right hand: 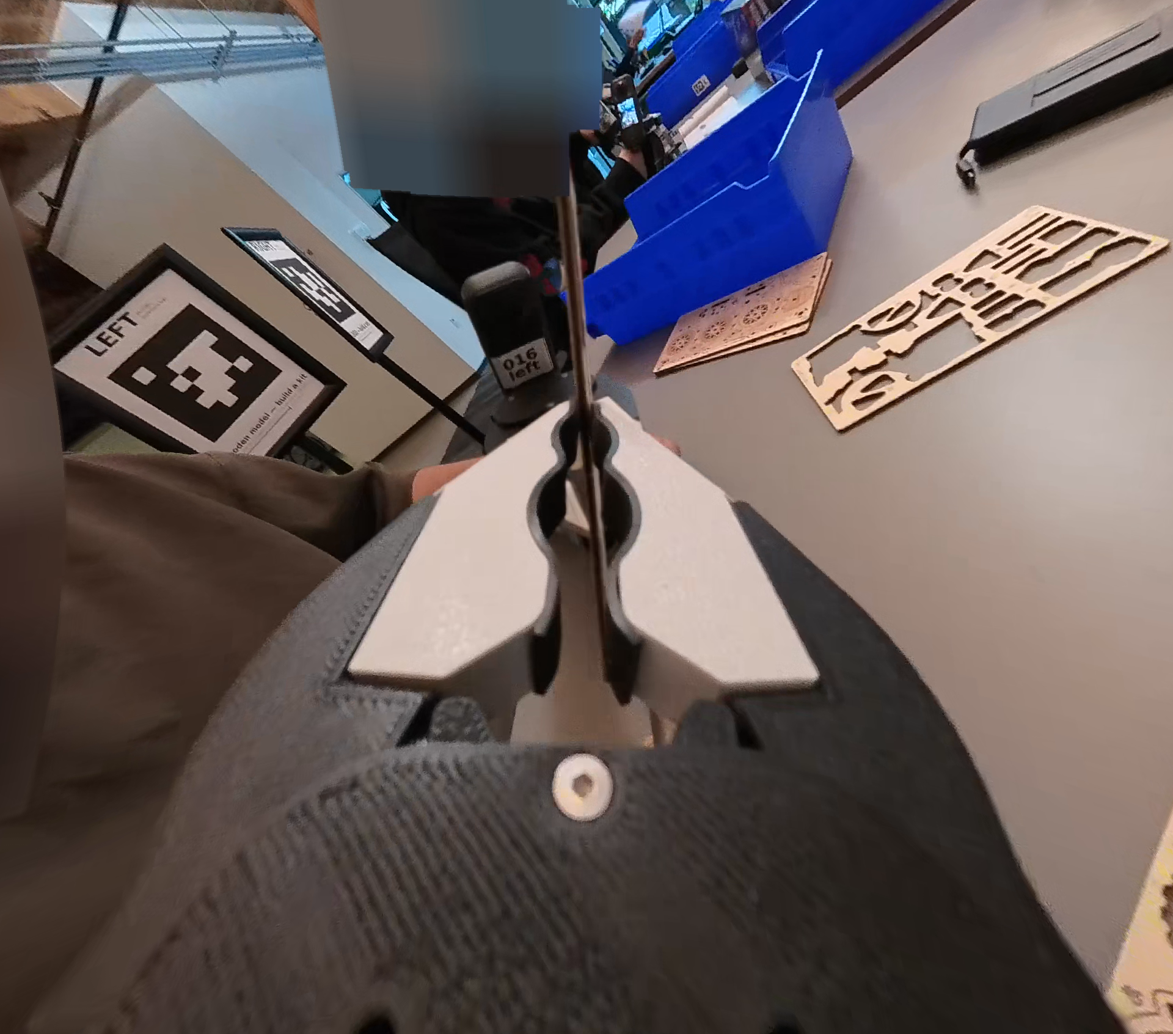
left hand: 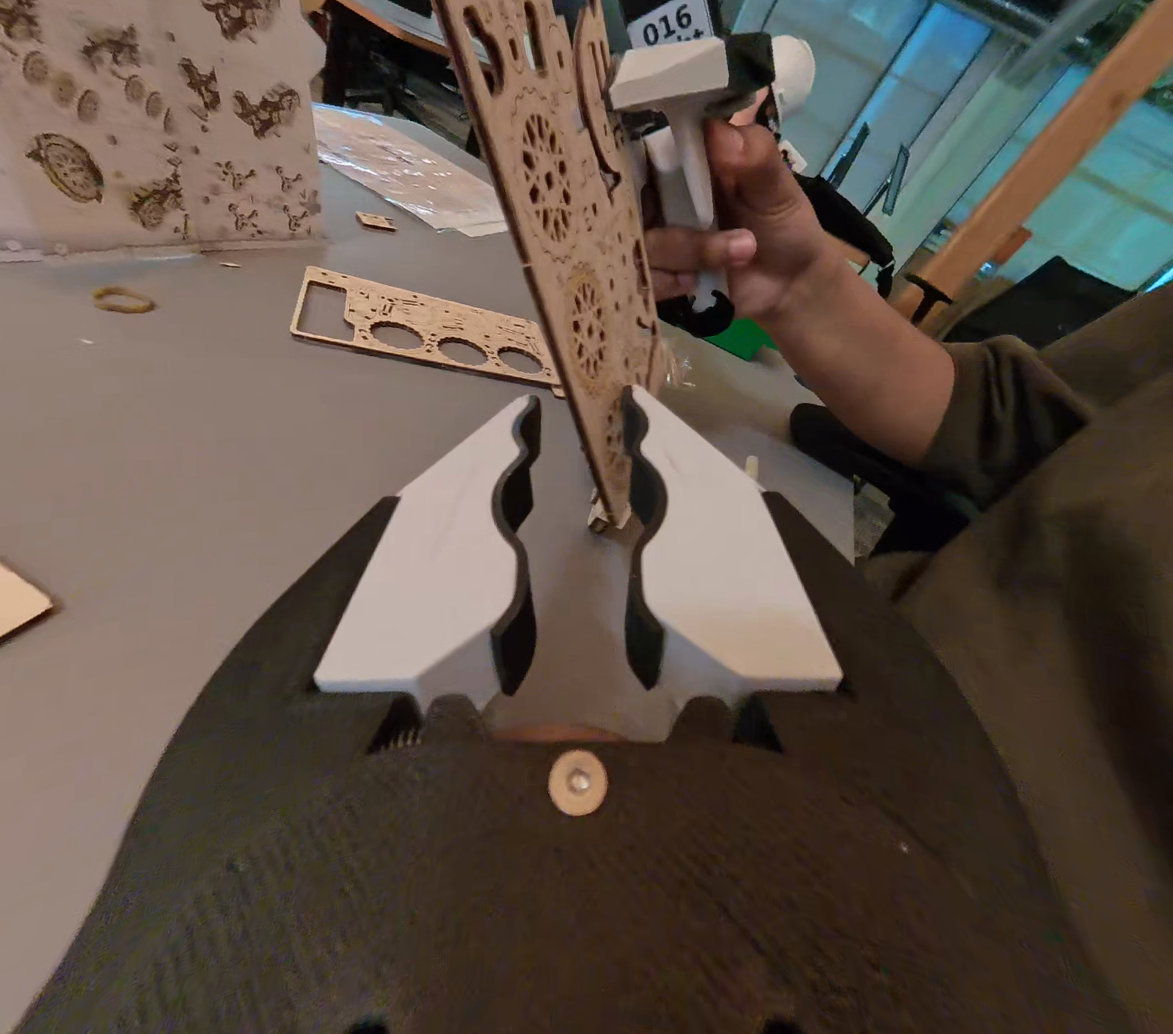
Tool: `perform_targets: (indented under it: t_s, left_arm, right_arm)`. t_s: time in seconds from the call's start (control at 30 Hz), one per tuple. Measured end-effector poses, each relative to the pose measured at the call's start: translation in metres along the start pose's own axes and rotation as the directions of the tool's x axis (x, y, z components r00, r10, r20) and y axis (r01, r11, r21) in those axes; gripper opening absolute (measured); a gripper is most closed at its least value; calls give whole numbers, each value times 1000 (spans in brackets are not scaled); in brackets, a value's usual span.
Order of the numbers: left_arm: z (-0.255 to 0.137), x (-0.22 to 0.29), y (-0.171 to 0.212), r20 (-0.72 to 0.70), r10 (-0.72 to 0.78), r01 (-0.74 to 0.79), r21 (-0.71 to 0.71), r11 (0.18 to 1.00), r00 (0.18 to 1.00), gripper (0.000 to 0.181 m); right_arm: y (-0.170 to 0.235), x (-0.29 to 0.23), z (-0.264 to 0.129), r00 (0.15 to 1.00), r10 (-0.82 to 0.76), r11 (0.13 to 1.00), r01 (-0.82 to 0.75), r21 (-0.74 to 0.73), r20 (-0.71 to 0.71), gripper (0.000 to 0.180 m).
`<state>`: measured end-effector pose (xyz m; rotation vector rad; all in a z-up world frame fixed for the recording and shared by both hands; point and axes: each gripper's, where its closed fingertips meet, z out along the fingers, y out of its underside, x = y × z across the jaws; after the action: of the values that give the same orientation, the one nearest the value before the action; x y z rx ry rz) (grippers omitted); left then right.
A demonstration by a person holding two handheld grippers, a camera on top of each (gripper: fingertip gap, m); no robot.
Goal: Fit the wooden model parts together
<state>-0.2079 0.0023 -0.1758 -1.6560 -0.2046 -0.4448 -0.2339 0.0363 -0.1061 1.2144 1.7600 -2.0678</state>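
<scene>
While its jaws stand apart, the left gripper has the lower end of a tall laser-cut wooden sheet between its fingers, the sheet resting against the right-hand pad; whether it is truly pinched cannot be told. The sheet rises tilted, cut through with gear and wheel shapes. Farther up the sheet, the right gripper meets its edge, a hand wrapped around that gripper's white handle; a white label with writing sits on the black camera mount above it. From its own camera, the right gripper is clenched on the sheet, seen edge-on as a thin dark line. Beyond the sheet on the grey table lies a flat sheet with three round holes, and left of that a rubber band. Right of the held sheet, in the right wrist view, lie a stack of wooden sheets, an emptied frame sheet and blue bins. Left of it stand framed marker signs bearing print.
</scene>
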Motion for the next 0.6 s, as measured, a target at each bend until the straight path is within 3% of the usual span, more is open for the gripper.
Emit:
perform_targets:
  t_s: [0.1,0.27,0.4,0.6]
  left_arm:
    - [3,8,-2,-19,5,-5,22,1000,1000,10]
    - [1,11,-14,-58,-57,62,84,995,997,1]
    - [-9,5,-29,-75,-135,146,176,973,988,1]
    - [-27,-9,-53,-104,-248,268,332,904,963,1]
  right_arm:
    - [0,-2,0,1000,6,1000,-6,10,7,0]
    - [-8,-4,-2,1000,4,998,-4,66,0,8]
    - [-24,10,-16,991,-35,986,56,158,-133,35]
    - [-10,19,-17,933,-215,969,241,60,-290,57]
